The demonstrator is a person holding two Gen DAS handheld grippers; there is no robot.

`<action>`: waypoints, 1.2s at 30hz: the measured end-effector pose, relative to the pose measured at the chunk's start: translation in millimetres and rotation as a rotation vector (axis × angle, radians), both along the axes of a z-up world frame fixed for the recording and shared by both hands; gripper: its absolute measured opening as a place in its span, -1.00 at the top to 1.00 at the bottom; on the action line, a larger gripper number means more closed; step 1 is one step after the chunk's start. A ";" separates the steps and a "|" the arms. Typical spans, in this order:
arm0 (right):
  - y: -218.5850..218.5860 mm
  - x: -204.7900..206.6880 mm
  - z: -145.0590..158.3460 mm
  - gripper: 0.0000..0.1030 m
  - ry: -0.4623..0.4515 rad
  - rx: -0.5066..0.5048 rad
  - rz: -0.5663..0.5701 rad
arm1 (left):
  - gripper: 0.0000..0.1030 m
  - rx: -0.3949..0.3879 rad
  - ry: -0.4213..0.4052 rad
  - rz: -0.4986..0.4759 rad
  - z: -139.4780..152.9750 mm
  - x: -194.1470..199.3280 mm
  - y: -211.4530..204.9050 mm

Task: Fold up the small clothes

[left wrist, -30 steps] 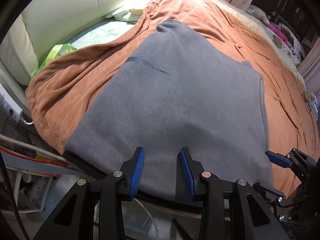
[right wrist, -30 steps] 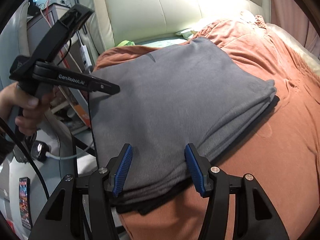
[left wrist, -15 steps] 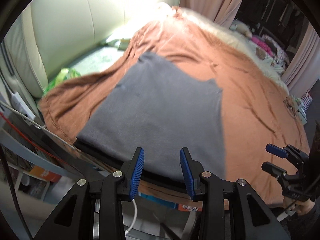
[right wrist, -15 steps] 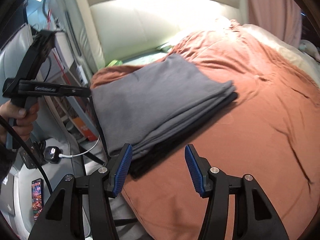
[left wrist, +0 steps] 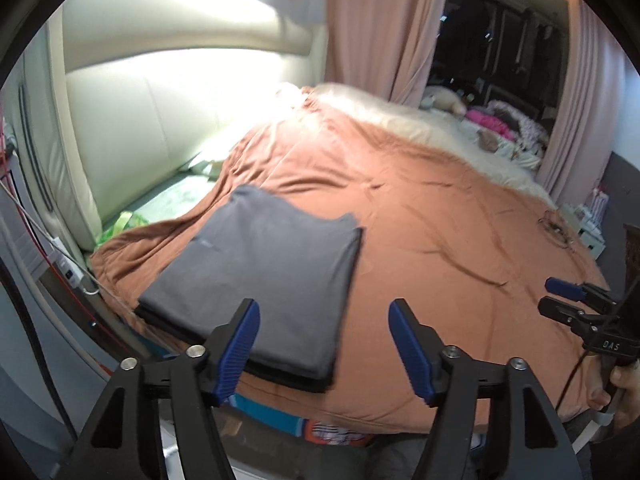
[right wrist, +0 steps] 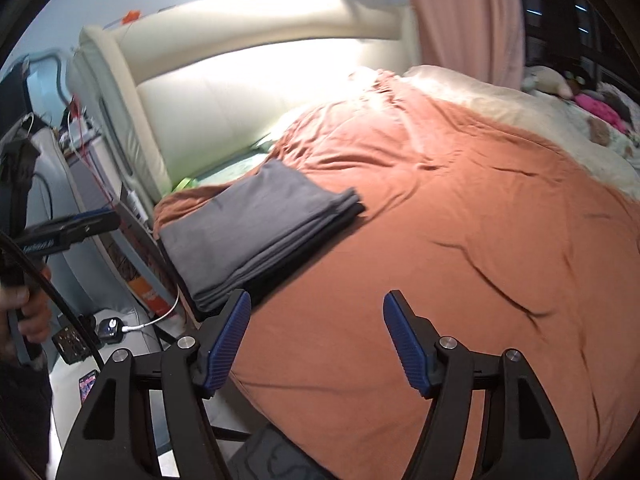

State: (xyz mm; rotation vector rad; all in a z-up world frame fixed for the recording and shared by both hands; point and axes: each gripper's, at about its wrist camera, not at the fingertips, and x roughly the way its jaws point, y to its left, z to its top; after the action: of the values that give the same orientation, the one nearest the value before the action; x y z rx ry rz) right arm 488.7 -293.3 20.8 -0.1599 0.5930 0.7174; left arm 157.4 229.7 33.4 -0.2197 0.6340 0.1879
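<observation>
Garment (left wrist: 260,264), grey, folded flat into a rectangle, lying on the orange blanket (left wrist: 440,248) near the bed's corner beside the cream headboard (left wrist: 160,100). Left gripper (left wrist: 324,344) and right gripper (right wrist: 316,338): fingers opening wide, nothing between them, both clear of the garment.

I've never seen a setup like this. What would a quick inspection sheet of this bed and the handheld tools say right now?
Surface: orange bedspread, wrinkled, covering the bed.
Job's things: folded grey garment lying flat near the bed's corner, on top of a darker folded layer; nothing grips it.
Clutter: soft toys and pink items at the far side of the bed.
Grippers: left gripper and right gripper, jaws opening, nothing between them.
Cables: white charger cable on the floor beside the bed.
Surroundings: cream padded headboard, pink curtains, dark window.
</observation>
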 end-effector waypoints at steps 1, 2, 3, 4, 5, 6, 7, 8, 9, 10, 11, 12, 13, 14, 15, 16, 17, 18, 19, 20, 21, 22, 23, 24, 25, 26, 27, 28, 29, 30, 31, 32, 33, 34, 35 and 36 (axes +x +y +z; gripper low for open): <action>-9.7 -5.7 3.5 -0.40 0.001 0.008 -0.007 | -0.43 -0.005 -0.018 -0.007 2.6 -3.9 -7.3; -20.6 -13.4 8.0 -0.48 -0.005 0.016 -0.015 | -0.47 -0.004 -0.035 -0.009 5.4 -8.6 -16.4; -28.4 -17.8 11.8 -0.53 -0.015 0.020 -0.024 | -0.52 0.001 -0.046 -0.009 7.4 -12.9 -24.2; -38.5 -26.8 16.4 -0.54 -0.032 0.023 -0.036 | -0.57 0.007 -0.056 -0.015 9.1 -16.9 -31.8; -47.5 -35.8 20.2 -0.54 -0.043 0.023 -0.045 | -0.63 0.013 -0.063 -0.023 10.7 -20.7 -38.8; -52.2 -41.2 21.7 -0.54 -0.046 0.022 -0.048 | -0.66 0.022 -0.075 -0.037 12.9 -27.2 -50.1; -59.4 -50.3 24.1 -0.55 -0.052 0.019 -0.052 | -0.73 0.025 -0.083 -0.041 14.1 -30.8 -56.0; -63.7 -57.0 25.5 -0.56 -0.059 0.015 -0.057 | -0.80 0.026 -0.093 -0.042 15.9 -36.4 -63.4; -70.7 -67.7 27.7 -0.62 -0.070 0.010 -0.067 | -0.84 0.028 -0.102 -0.047 17.2 -41.9 -72.2; -75.6 -74.8 29.0 -0.65 -0.078 0.010 -0.072 | -0.89 0.031 -0.107 -0.052 18.2 -45.8 -78.0; -79.3 -81.0 30.1 -0.70 -0.085 0.012 -0.076 | -0.94 0.038 -0.114 -0.055 19.5 -51.0 -84.9; -86.7 -92.1 31.4 -0.72 -0.095 0.016 -0.085 | -0.97 0.047 -0.122 -0.060 20.8 -56.7 -93.4; -92.3 -99.6 32.3 -0.72 -0.103 0.019 -0.090 | -0.99 0.052 -0.129 -0.064 21.5 -60.6 -98.9; -95.8 -103.9 32.7 -0.75 -0.107 0.022 -0.092 | -0.99 0.055 -0.134 -0.069 22.2 -64.9 -105.0; -100.9 -110.8 32.2 -0.83 -0.113 0.025 -0.098 | -0.99 0.059 -0.139 -0.077 22.0 -69.4 -112.3; -106.5 -119.6 31.7 -0.90 -0.121 0.028 -0.108 | -0.99 0.060 -0.143 -0.081 21.6 -73.3 -117.8; -112.0 -128.6 30.6 -1.00 -0.129 0.033 -0.116 | -0.99 0.059 -0.146 -0.083 20.6 -77.2 -122.7; -114.1 -132.1 28.5 -1.00 -0.135 0.037 -0.120 | -0.99 0.059 -0.152 -0.083 18.7 -82.6 -128.9; -119.7 -142.5 26.0 -1.00 -0.139 0.040 -0.129 | -0.99 0.057 -0.157 -0.084 17.2 -86.3 -132.9; -124.0 -148.6 22.9 -1.00 -0.139 0.041 -0.137 | -0.99 0.058 -0.162 -0.084 15.3 -90.0 -137.2; -126.2 -151.4 20.9 -1.00 -0.138 0.045 -0.141 | -0.99 0.063 -0.166 -0.085 12.6 -96.1 -144.5; -132.1 -159.7 16.9 -1.00 -0.141 0.052 -0.152 | -0.99 0.065 -0.168 -0.087 10.6 -99.2 -148.0; -134.6 -162.5 14.4 -1.00 -0.141 0.053 -0.158 | -0.99 0.064 -0.169 -0.090 8.7 -102.7 -151.8; -138.4 -168.0 10.9 -1.00 -0.141 0.052 -0.165 | -0.99 0.061 -0.172 -0.095 6.5 -106.5 -155.8; -143.8 -173.9 7.2 -1.00 -0.138 0.054 -0.171 | -0.99 0.060 -0.174 -0.099 3.7 -110.8 -160.8; -148.1 -177.7 5.0 -1.00 -0.135 0.059 -0.171 | -0.99 0.063 -0.177 -0.106 1.0 -114.9 -165.2; -152.1 -183.0 2.7 -1.00 -0.134 0.063 -0.172 | -0.99 0.067 -0.182 -0.109 -0.4 -119.3 -170.1; -156.9 -190.5 -1.5 -1.00 -0.134 0.066 -0.178 | -0.99 0.073 -0.188 -0.109 -1.9 -122.7 -173.3; -161.3 -194.5 -3.7 -1.00 -0.129 0.072 -0.181 | -0.99 0.079 -0.196 -0.106 -3.0 -126.2 -177.2; -164.8 -196.9 -4.8 -1.00 -0.123 0.082 -0.182 | -0.99 0.089 -0.210 -0.102 -4.1 -131.7 -181.4; -170.4 -202.1 -7.9 -1.00 -0.117 0.097 -0.190 | -0.99 0.093 -0.219 -0.097 -5.1 -135.2 -183.6; -175.4 -206.3 -9.4 -1.00 -0.117 0.108 -0.199 | -0.99 0.095 -0.223 -0.091 -6.6 -138.6 -185.9; -179.9 -210.9 -11.4 -1.00 -0.118 0.119 -0.206 | -0.99 0.095 -0.223 -0.091 -7.1 -140.4 -187.5; -184.8 -215.2 -13.8 -1.00 -0.118 0.128 -0.210 | -0.99 0.094 -0.220 -0.093 -8.6 -142.2 -189.1; -188.9 -218.5 -16.3 -1.00 -0.117 0.129 -0.216 | -0.99 0.096 -0.217 -0.095 -9.7 -142.9 -189.7; -192.2 -222.2 -17.7 -1.00 -0.120 0.125 -0.227 | -0.99 0.099 -0.213 -0.097 -11.3 -143.7 -191.4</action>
State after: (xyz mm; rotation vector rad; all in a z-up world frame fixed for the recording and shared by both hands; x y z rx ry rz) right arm 266.5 -485.5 3.1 -0.0181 0.4420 0.5191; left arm 13.7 38.3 22.1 -0.1116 0.4216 0.1008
